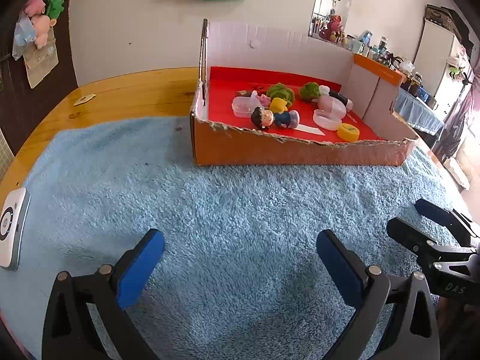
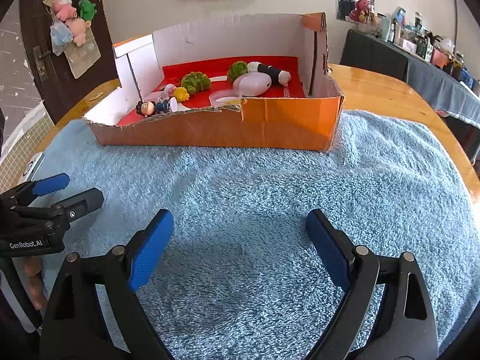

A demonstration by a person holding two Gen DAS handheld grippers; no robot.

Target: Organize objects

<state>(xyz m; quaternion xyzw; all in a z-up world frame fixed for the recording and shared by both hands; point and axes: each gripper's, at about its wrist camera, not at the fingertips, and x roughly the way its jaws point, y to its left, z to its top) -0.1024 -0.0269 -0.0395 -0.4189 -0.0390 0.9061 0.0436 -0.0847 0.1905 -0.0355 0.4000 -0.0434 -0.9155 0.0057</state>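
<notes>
An orange cardboard box [image 1: 270, 150] [image 2: 288, 126] with a red floor stands on the blue towel [image 1: 225, 210] [image 2: 255, 186]. Inside lie a doll figure [image 1: 271, 118] [image 2: 154, 107], two green fuzzy balls [image 1: 280, 91] [image 2: 196, 81], a yellow cap [image 1: 348, 132], a pink case [image 1: 331, 106] [image 2: 252, 85] and clear lids. My left gripper [image 1: 240, 244] hovers open over bare towel in front of the box. My right gripper [image 2: 240, 225] is also open, nothing between its blue pads [image 2: 150, 252]. Each gripper shows in the other's view: the right gripper [image 1: 420, 219] and the left gripper [image 2: 75, 189].
The towel covers a round wooden table [image 1: 135, 93] [image 2: 390, 90]. A white device [image 1: 12, 228] lies at the towel's left edge. A small tag [image 1: 84, 99] rests on the wood behind. A wall, a dark door with plush toys and a cluttered side table stand beyond.
</notes>
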